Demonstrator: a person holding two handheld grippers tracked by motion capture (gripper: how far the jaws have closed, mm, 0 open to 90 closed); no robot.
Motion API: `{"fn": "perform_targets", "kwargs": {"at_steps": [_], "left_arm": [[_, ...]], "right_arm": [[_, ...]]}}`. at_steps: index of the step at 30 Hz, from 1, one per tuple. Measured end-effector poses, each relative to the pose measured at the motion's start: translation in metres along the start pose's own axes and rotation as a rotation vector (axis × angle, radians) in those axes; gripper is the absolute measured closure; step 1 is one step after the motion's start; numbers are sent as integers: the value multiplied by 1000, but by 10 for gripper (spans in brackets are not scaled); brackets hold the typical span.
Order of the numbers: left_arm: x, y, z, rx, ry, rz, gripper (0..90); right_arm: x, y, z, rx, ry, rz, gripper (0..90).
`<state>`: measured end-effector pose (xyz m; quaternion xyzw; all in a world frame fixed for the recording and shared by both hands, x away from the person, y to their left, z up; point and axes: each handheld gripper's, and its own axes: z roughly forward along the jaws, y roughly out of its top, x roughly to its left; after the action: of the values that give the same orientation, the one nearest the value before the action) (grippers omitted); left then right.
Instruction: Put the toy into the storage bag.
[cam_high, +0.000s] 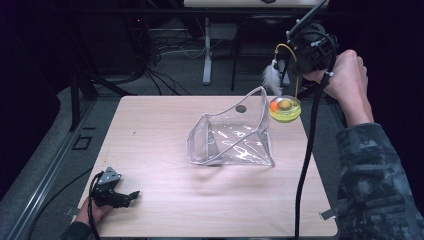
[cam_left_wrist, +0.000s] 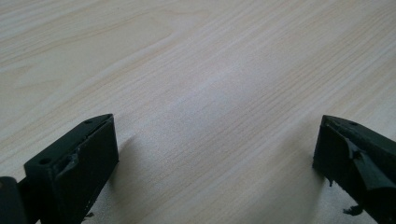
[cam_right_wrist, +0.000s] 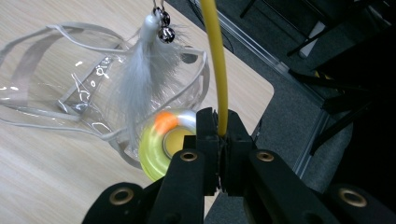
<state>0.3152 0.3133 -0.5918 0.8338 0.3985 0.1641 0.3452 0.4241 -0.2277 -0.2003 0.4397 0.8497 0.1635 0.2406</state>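
My right gripper (cam_high: 296, 54) (cam_right_wrist: 218, 125) is shut on the thin yellow wand (cam_right_wrist: 213, 60) of a cat toy, held up over the table's far right corner. A white feather (cam_high: 272, 78) (cam_right_wrist: 140, 84) with two small bells hangs from the wand's curved top. The toy's translucent yellow disc base (cam_high: 285, 109) (cam_right_wrist: 161, 148) has an orange spot and hangs at the wand's lower end, right beside the raised rim of a clear plastic pouch (cam_high: 232, 136) (cam_right_wrist: 56, 79). The pouch stands open at mid-table. My left gripper (cam_high: 131, 196) (cam_left_wrist: 215, 154) rests open on the wood at the near left, holding nothing.
The light wooden table (cam_high: 160, 145) (cam_left_wrist: 187, 70) has bare wood around the pouch. Beyond its far edge are dark floor, cables and a white stand leg (cam_high: 207, 50). The right gripper's black cable (cam_high: 306, 150) hangs down over the table's right side.
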Motion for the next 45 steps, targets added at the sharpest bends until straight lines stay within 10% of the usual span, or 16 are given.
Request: {"fn": "perform_targets", "kwargs": {"at_steps": [19,45], "left_arm": [[0,0,0,0,0,-1,0],[0,0,0,-1,0,-1,0]], "right_arm": [[43,42,0,-46,43,-92,878],[78,45,76,17,124,-118,878]]}}
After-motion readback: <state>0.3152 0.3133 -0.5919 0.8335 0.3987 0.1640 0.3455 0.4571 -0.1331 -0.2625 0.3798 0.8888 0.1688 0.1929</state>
